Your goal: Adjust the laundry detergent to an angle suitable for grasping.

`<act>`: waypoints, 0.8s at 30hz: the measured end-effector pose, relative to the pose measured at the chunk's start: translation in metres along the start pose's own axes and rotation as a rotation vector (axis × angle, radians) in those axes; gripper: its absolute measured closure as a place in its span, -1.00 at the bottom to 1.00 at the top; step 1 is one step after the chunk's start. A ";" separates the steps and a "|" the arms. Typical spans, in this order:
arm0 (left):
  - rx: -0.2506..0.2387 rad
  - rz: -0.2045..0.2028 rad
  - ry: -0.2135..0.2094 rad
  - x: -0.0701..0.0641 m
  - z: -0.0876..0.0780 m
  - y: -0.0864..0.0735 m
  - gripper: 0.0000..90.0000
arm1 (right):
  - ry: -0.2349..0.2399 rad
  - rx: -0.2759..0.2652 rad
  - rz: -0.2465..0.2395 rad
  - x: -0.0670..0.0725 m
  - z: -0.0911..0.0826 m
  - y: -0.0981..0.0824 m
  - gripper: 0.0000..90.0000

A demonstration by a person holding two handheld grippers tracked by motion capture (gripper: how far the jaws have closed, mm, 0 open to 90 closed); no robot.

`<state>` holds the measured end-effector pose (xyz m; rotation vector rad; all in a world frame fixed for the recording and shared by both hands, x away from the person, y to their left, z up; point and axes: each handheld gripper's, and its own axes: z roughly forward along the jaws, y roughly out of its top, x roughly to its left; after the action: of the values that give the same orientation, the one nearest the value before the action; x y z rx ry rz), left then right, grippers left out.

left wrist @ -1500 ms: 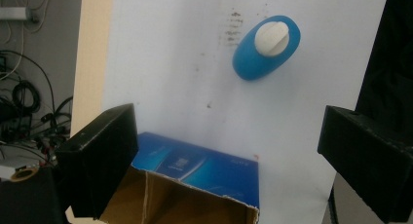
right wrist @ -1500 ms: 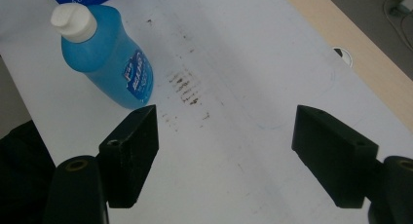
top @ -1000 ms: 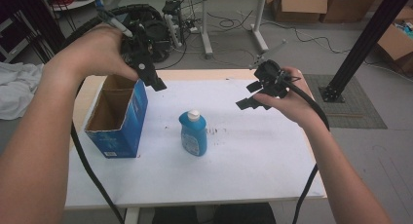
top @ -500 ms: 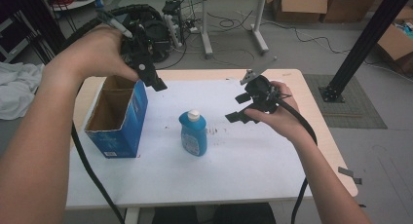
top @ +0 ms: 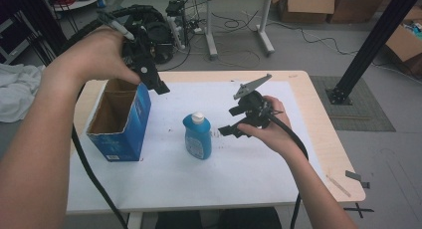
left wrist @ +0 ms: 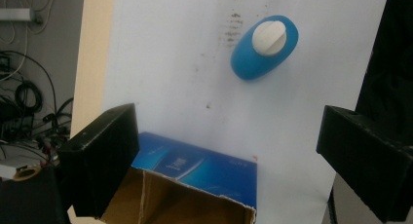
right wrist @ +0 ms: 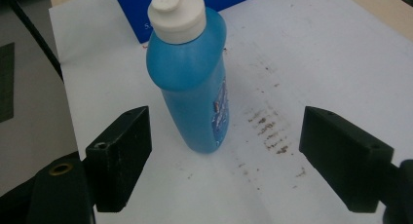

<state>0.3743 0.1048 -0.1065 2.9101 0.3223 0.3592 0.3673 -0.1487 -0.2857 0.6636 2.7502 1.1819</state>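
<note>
A blue bottle (top: pixel 197 138) with a white cap stands upright mid-table on the white sheet (top: pixel 164 184). In the right gripper view the bottle (right wrist: pixel 195 83) rises just ahead of my jaws. My right gripper (top: pixel 231 121) hovers to its right, pointing at it; its jaws have just been opening, and nothing is between them (right wrist: pixel 224 160). An open blue cardboard box (top: pixel 119 124) stands at the left. Above the box's far right corner my left gripper (top: pixel 158 84) is held high and open. Looking down between its jaws, the left gripper (left wrist: pixel 234 160) sees the box (left wrist: pixel 195 185) and the bottle (left wrist: pixel 263 51).
The wooden table (top: pixel 313 119) shows bare along the right of the sheet. Dark smudges (right wrist: pixel 268 126) mark the sheet beside the bottle. Behind the table are cables and another table's legs (top: pixel 211 25). A black post (top: pixel 368 45) stands at the right, and a white cloth (top: pixel 15 94) lies far left.
My right gripper has come down and leftward toward the bottle, and its jaws stand wider. The left gripper, the box and the bottle have stayed put.
</note>
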 end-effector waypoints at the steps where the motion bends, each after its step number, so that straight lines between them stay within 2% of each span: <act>1: 0.002 0.001 0.000 0.000 0.000 0.000 -0.80 | 0.003 0.001 0.001 0.001 0.002 0.000 -0.57; 12: -0.005 0.000 -0.003 0.000 0.002 0.000 -0.80 | 0.006 0.039 -0.004 0.018 0.031 0.008 -0.57; 24: -0.011 -0.002 -0.008 -0.001 0.003 -0.004 -0.80 | -0.008 0.065 -0.006 0.028 0.059 0.014 -0.55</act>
<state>0.3733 0.1082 -0.1104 2.8999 0.3212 0.3477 0.3611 -0.0887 -0.3140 0.6648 2.7925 1.0900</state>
